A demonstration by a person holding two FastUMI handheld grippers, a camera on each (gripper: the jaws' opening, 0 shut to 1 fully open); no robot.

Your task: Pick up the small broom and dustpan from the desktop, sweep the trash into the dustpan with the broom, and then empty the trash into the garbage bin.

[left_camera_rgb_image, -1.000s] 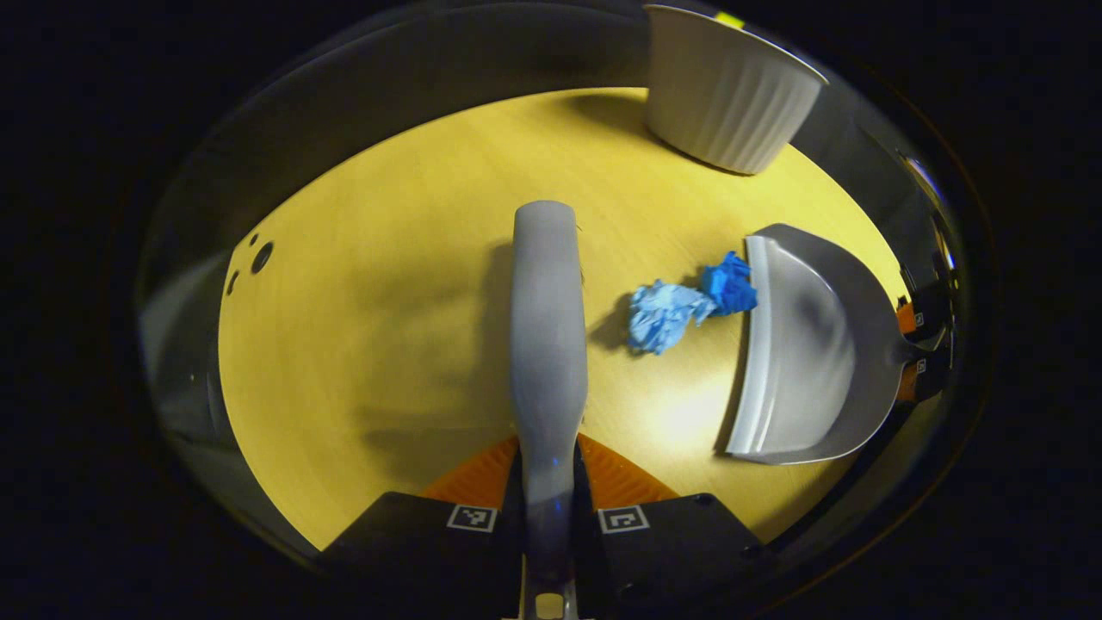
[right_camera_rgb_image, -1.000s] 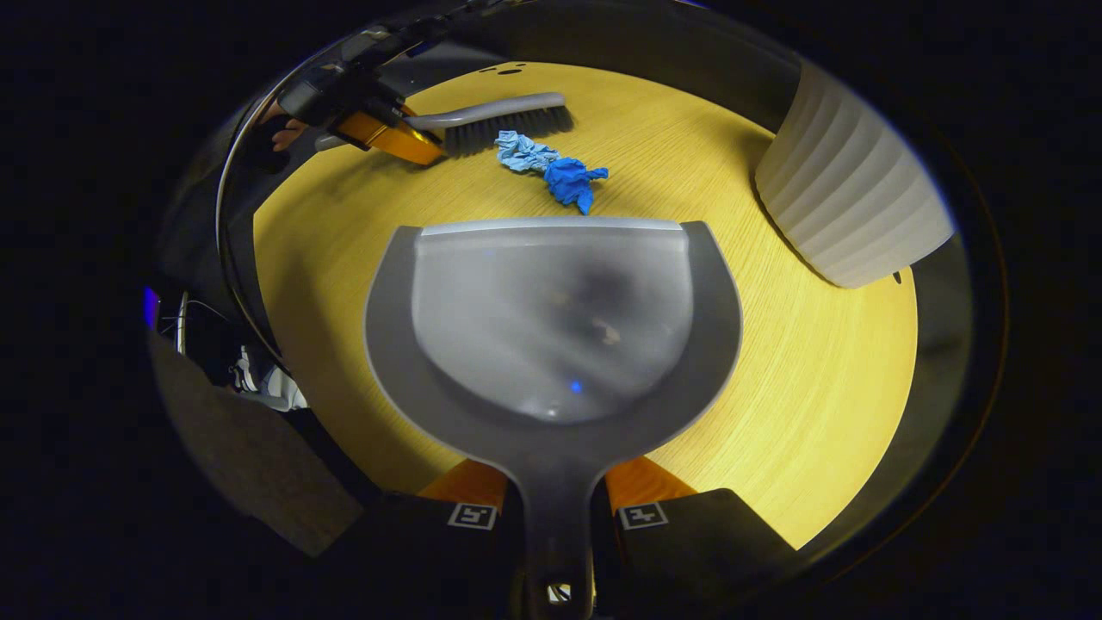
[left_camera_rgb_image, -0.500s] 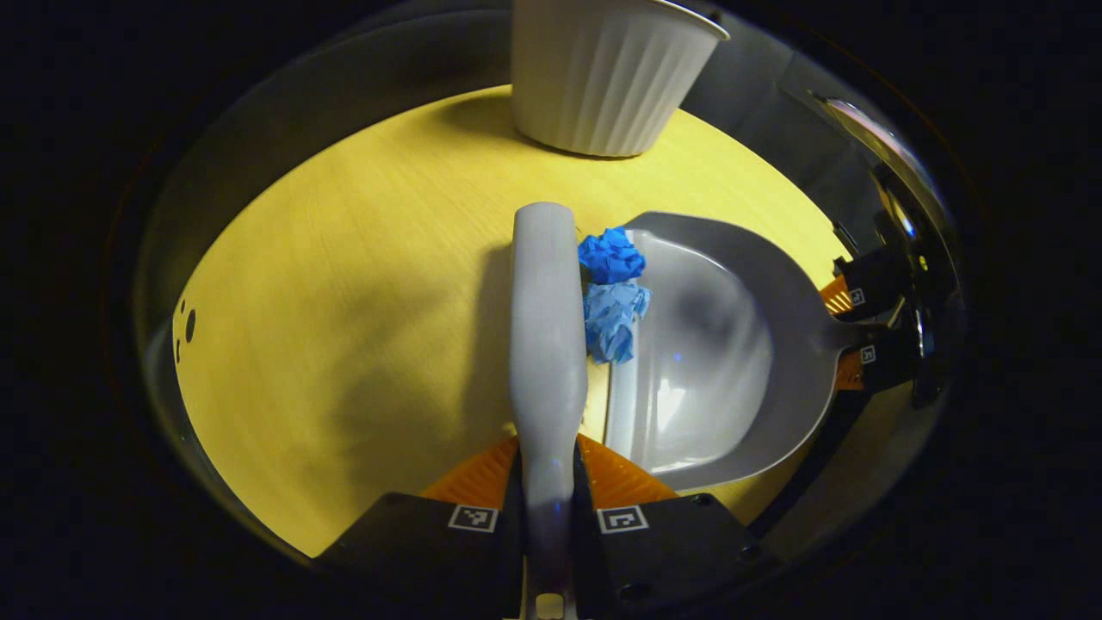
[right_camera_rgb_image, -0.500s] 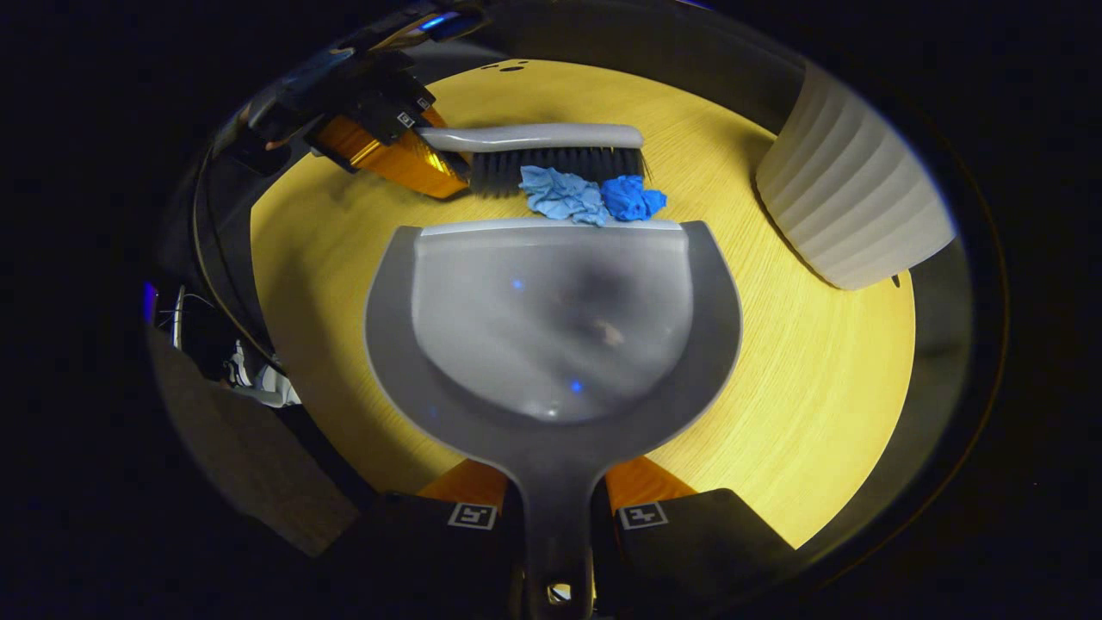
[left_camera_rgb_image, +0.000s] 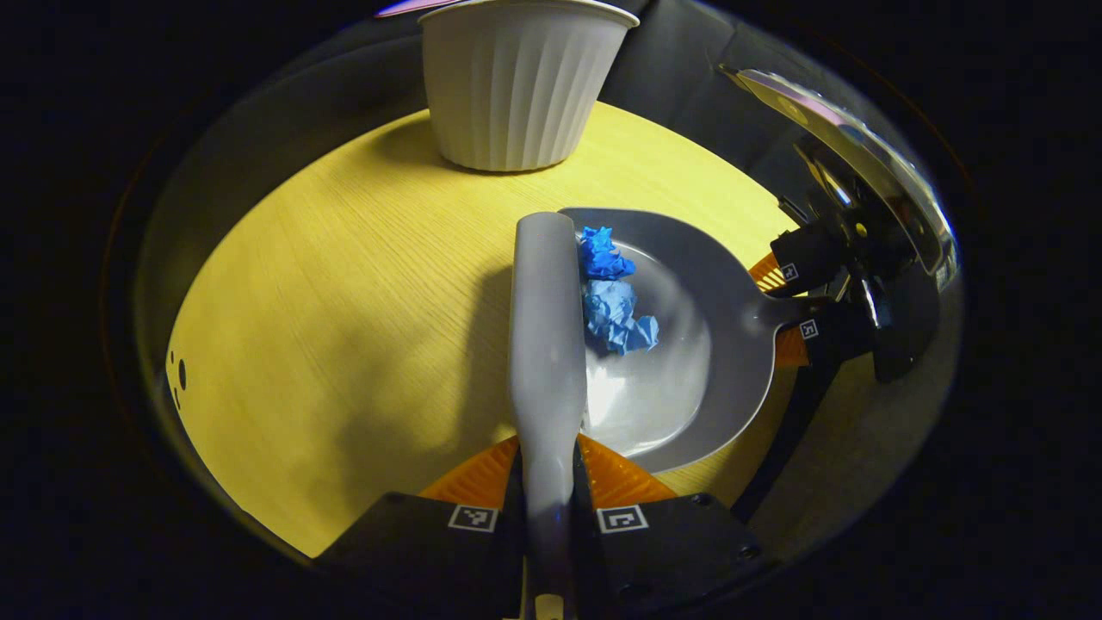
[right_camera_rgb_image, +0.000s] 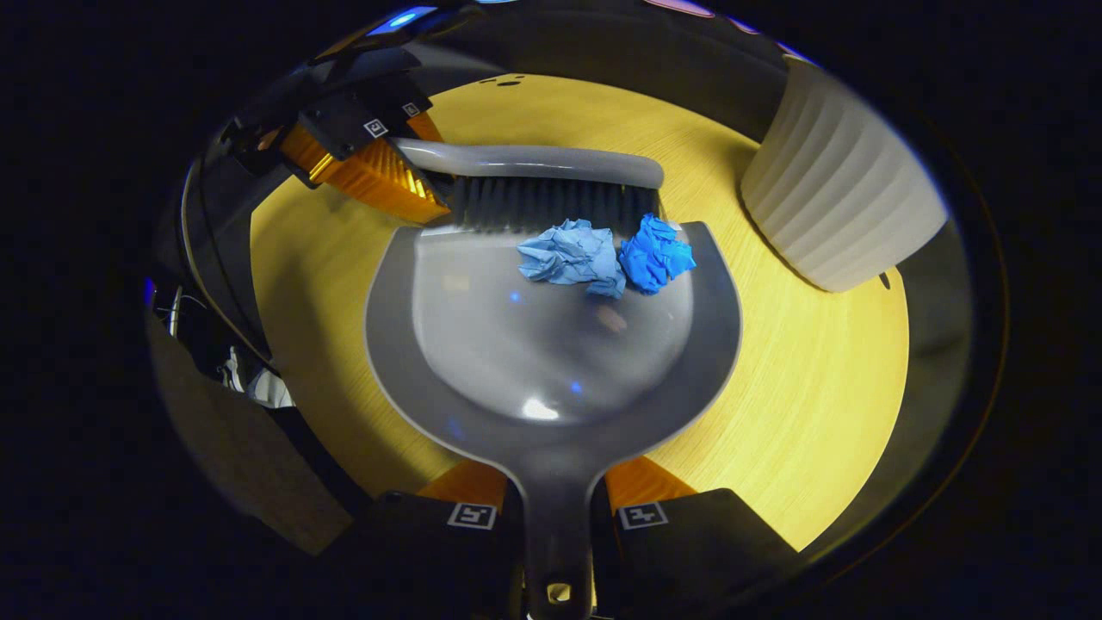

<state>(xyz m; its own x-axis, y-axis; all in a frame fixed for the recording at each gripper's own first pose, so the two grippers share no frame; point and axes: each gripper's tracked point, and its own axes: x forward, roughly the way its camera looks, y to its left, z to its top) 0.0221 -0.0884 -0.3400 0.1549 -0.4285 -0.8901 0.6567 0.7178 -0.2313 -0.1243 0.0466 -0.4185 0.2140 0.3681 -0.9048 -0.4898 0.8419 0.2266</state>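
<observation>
My left gripper [left_camera_rgb_image: 547, 469] is shut on the handle of the small grey broom [left_camera_rgb_image: 546, 327], which runs straight ahead over the dustpan's open lip. In the right gripper view the broom [right_camera_rgb_image: 534, 162] lies across the far lip, its dark bristles [right_camera_rgb_image: 551, 204] touching the trash. My right gripper [right_camera_rgb_image: 558, 495] is shut on the handle of the grey dustpan [right_camera_rgb_image: 551, 362], which rests flat on the desk. Two crumpled paper balls lie inside the pan by the lip: a light blue one [right_camera_rgb_image: 572, 258] and a darker blue one [right_camera_rgb_image: 654, 254]. The left gripper view shows the same trash [left_camera_rgb_image: 613, 293] in the dustpan [left_camera_rgb_image: 680, 362].
A white ribbed garbage bin [left_camera_rgb_image: 516, 86] stands on the yellow wooden desk [left_camera_rgb_image: 344, 301] beyond the broom tip; in the right gripper view the bin [right_camera_rgb_image: 835, 211] is at the right. The desk's front edge and dark clutter [right_camera_rgb_image: 250, 387] lie to the left.
The broom has swept toward the dustpan, pushing both paper balls from the desk over the lip into the pan. The dustpan has stayed in place.
</observation>
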